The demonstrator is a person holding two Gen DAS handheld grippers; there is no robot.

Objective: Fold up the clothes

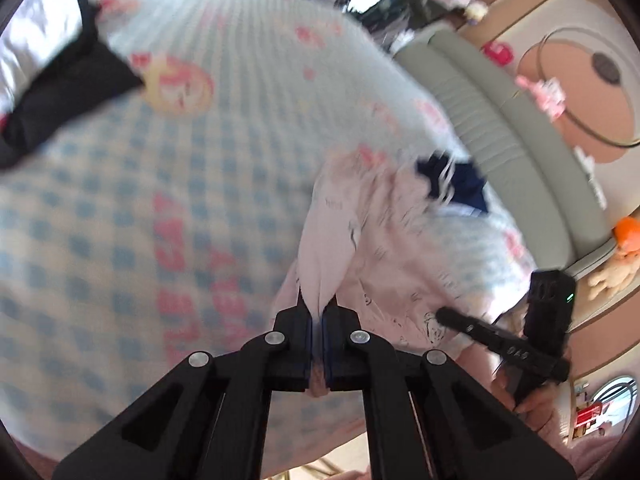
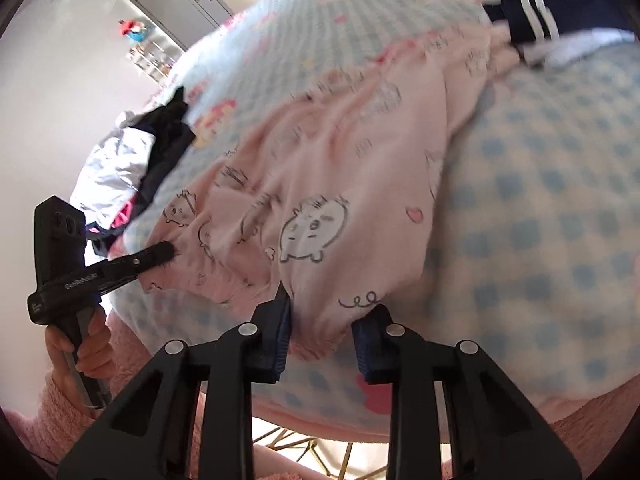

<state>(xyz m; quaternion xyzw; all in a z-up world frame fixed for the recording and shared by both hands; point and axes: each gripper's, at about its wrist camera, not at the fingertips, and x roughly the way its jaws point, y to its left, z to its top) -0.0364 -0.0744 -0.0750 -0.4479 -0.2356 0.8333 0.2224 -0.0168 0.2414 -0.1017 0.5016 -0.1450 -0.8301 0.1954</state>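
The left gripper [image 1: 319, 312] has its jaws pressed nearly together on a bunched fold of the pink garment [image 2: 320, 184], which rises out from between the blue pads [image 1: 306, 344] in the left wrist view. The garment, pale pink with cartoon animals and a small heart, lies spread and rumpled on a blue and white checked blanket [image 2: 540, 208] printed with pink figures.

The right gripper [image 2: 323, 320] stands with its jaws apart, one finger on each side of the garment's near hem; the cloth bulges between the pads [image 2: 280, 336] and touches the left one, while the right pad sits just beside it, so it grips nothing firmly.

At the garment's far end lies a navy piece with white stripes [image 2: 532, 12]. Farther off on the blanket is a pile of dark and white clothes [image 2: 132, 168]. A grey padded headboard [image 1: 508, 136] borders the bed in the left wrist view
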